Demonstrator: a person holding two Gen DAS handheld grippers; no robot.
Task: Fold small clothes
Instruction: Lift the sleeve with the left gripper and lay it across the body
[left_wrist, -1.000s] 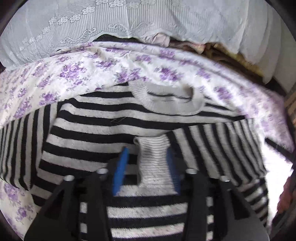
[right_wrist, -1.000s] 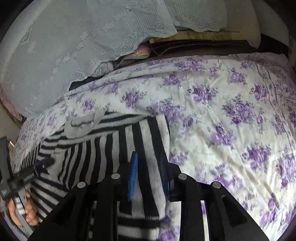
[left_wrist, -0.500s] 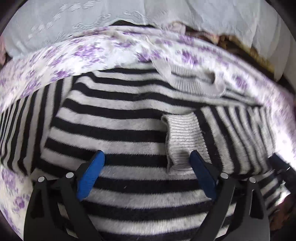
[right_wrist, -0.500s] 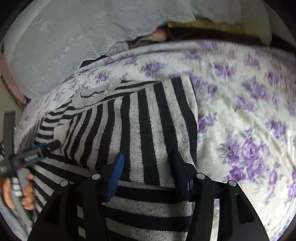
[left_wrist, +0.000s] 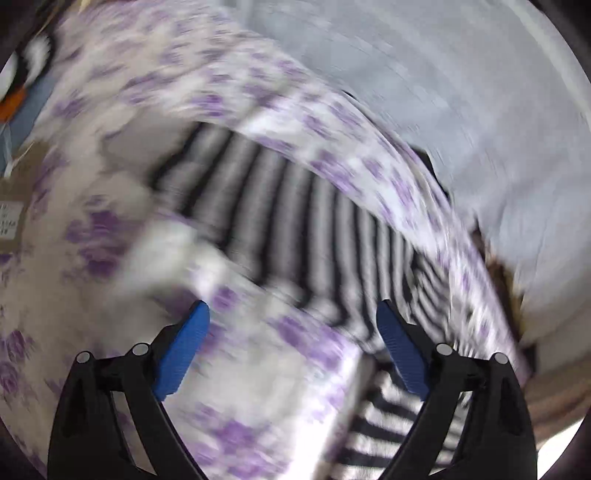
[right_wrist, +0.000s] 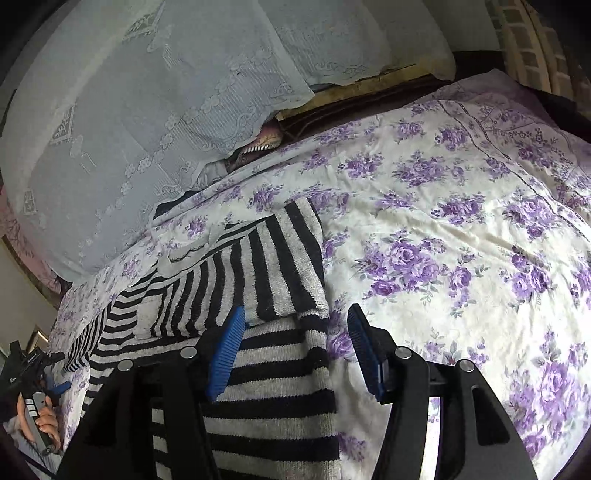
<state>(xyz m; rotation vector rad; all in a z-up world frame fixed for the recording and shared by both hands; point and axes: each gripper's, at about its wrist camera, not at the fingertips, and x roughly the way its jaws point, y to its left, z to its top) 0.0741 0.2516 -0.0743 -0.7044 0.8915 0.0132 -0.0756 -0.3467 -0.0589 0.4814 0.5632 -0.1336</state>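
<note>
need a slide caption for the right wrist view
Open right tongs above the striped sweater, one sleeve folded in, on floral bedsheet.

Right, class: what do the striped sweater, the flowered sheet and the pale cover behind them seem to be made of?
Sweater: a soft knit, probably wool or acrylic; fuzzy matte stripes and a ribbed collar.
Sheet: thin woven cloth, likely cotton; a flat printed pattern with fine creases.
Cover: lace or net fabric, it seems; openwork flower trim along its edge.

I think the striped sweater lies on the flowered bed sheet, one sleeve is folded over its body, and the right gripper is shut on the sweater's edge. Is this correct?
Not quite. In the right wrist view the right gripper is open, its jaws spread apart over the edge of the striped sweater and gripping nothing. The rest holds: the sweater lies on the flowered sheet, with one sleeve folded over its body.
</note>
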